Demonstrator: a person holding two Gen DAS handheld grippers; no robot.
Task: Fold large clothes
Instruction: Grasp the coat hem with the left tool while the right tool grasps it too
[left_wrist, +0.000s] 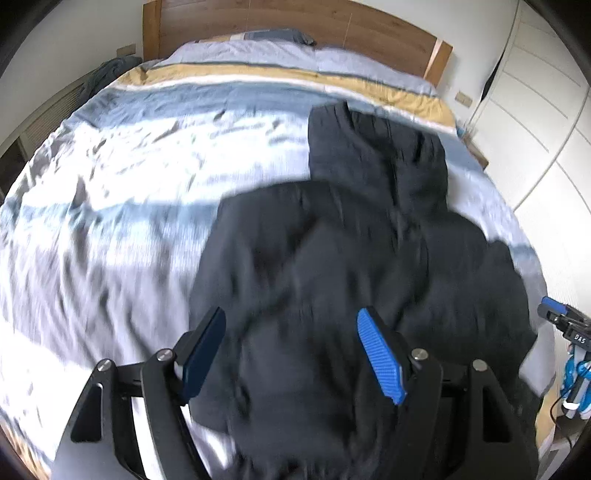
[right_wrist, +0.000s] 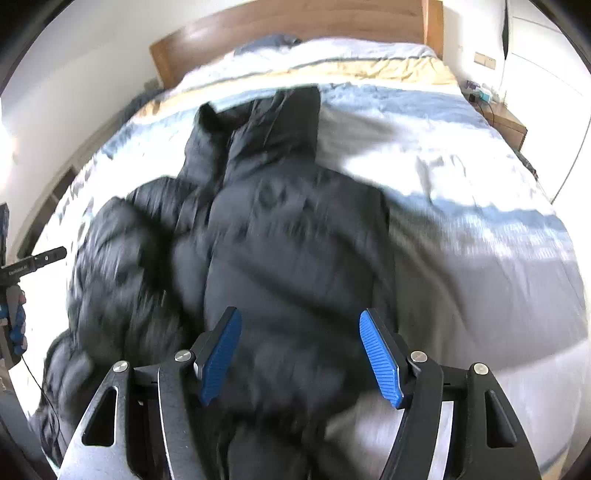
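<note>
A large black padded jacket (left_wrist: 332, 258) lies crumpled on the bed, its hood end towards the headboard. It also shows in the right wrist view (right_wrist: 280, 236), with a puffy sleeve bunched at its left. My left gripper (left_wrist: 291, 354) is open and empty, hovering over the jacket's near part. My right gripper (right_wrist: 301, 354) is open and empty, above the jacket's near edge. The right gripper's tip (left_wrist: 557, 314) shows at the right edge of the left wrist view. Both views are motion-blurred.
The bed (left_wrist: 110, 221) has a rumpled blue, white and yellow striped cover and a wooden headboard (left_wrist: 295, 18). White wardrobe doors (left_wrist: 546, 110) stand on the right. A wooden nightstand (right_wrist: 506, 122) with small items stands beside the bed.
</note>
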